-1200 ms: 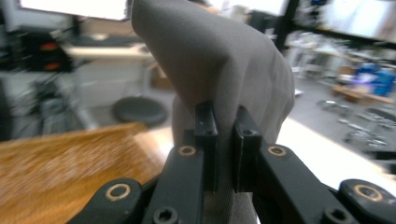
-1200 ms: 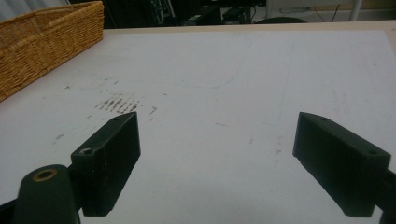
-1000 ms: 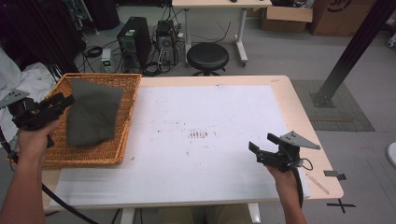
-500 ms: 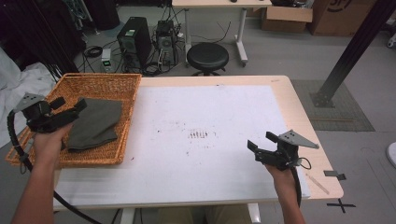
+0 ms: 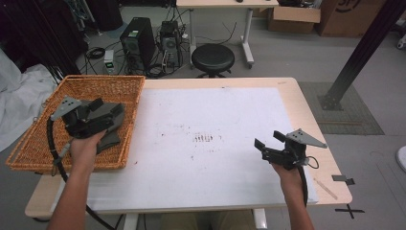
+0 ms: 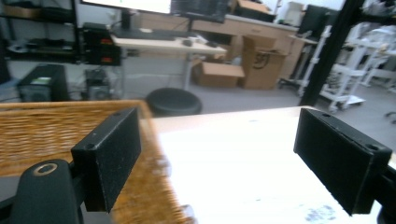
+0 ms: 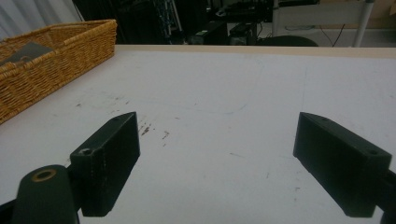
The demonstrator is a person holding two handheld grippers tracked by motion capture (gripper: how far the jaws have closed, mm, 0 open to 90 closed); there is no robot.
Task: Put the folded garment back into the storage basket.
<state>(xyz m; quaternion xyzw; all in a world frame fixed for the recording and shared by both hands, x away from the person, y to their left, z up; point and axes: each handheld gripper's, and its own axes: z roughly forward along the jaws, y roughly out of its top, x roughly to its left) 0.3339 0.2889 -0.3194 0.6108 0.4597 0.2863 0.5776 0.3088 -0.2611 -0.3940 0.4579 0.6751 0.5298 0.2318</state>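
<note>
Box point(image 5: 294, 13) lettering perhaps unreadable

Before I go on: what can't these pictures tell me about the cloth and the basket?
- Grey cloth: high view, mostly under the left gripper, so its lie and folds are unclear.
- Wicker basket: left gripper view, blurred and cut off by the left edge.
- Basket's inside: right gripper view, screened by its near wall.

The left gripper point(image 5: 98, 115) was at the left edge of the basket point(image 5: 33, 143), pinching the grey cloth point(image 5: 112, 134). It has slid right, over the cloth. Its jaws have just been opening and now nothing is between them.
</note>
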